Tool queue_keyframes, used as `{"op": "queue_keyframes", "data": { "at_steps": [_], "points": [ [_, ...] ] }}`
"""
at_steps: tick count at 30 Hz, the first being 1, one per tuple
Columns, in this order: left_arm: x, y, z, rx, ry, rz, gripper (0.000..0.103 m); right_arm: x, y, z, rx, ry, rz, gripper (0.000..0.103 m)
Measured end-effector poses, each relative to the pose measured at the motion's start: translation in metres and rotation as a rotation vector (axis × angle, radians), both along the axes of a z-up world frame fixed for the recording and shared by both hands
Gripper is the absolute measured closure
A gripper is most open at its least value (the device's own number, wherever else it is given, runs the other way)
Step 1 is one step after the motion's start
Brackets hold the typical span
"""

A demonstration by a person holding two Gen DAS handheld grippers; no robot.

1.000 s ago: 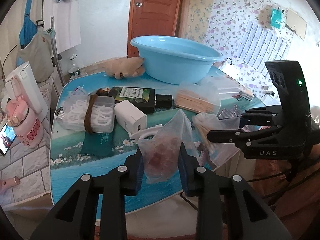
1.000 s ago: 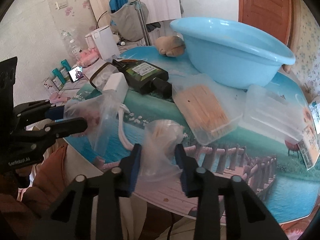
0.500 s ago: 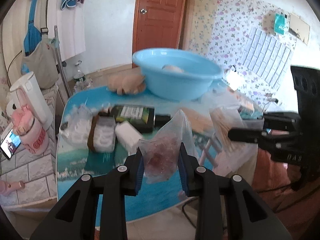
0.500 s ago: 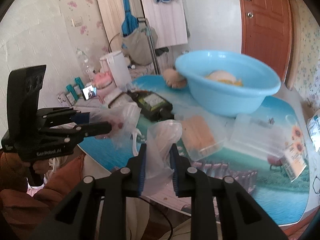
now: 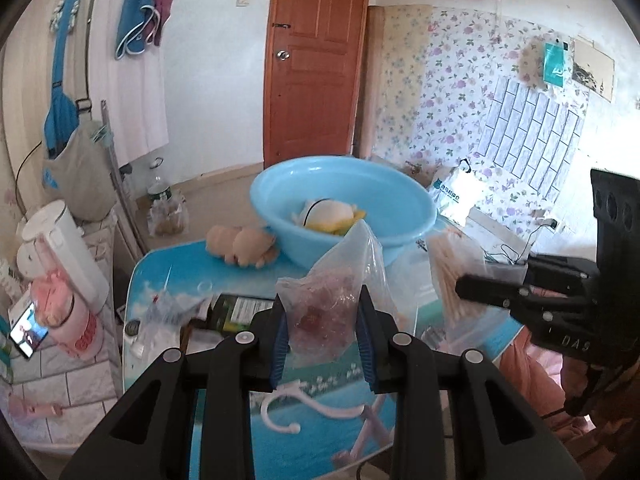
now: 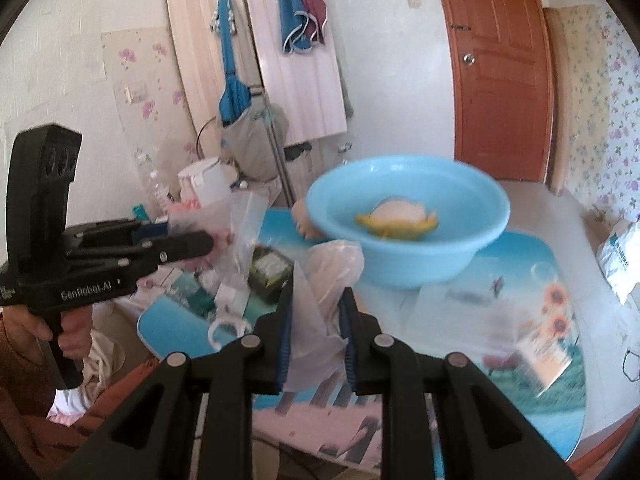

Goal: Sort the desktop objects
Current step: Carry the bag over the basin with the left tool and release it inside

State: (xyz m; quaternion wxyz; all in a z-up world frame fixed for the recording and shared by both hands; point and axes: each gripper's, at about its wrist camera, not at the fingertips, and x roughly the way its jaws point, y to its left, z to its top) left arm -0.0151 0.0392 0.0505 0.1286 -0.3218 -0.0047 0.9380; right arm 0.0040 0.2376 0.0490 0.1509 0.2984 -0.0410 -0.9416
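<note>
Floral wallpaper backed the scenic tabletop (image 5: 168,276) and blue basin (image 5: 404,204). Above it, the left hand-held gripper (image 5: 322,332), marked "GenRobot.AI", pinched a reddish-filled bag (image 5: 320,312); the right hand-held gripper (image 6: 316,320), lettered "DAS", clamped a clear bag of sticks (image 5: 448,264).

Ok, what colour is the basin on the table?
Light blue; the basin shows best in the left wrist view.
</note>
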Motion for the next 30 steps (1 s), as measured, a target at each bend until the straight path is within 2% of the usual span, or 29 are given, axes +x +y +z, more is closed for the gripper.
{"op": "queue_keyframes", "data": {
  "at_steps": [8,14,24,30],
  "points": [
    [-0.031,0.012,0.008,0.01,0.012,-0.036,0.074,-0.035,0.016,0.011,-0.001,0.033,-0.047,0.082],
    [-0.066,0.019,0.007,0.003,-0.012,-0.052,0.074,-0.063,0.028,0.01,0.006,0.021,-0.066,0.082],
    [-0.118,0.044,-0.003,0.026,-0.031,-0.109,0.074,-0.109,0.054,-0.004,0.01,-0.017,-0.112,0.082],
    [-0.134,0.056,-0.014,0.04,-0.057,-0.136,0.074,-0.118,0.062,-0.013,0.011,-0.033,-0.128,0.082]
  ]
}}
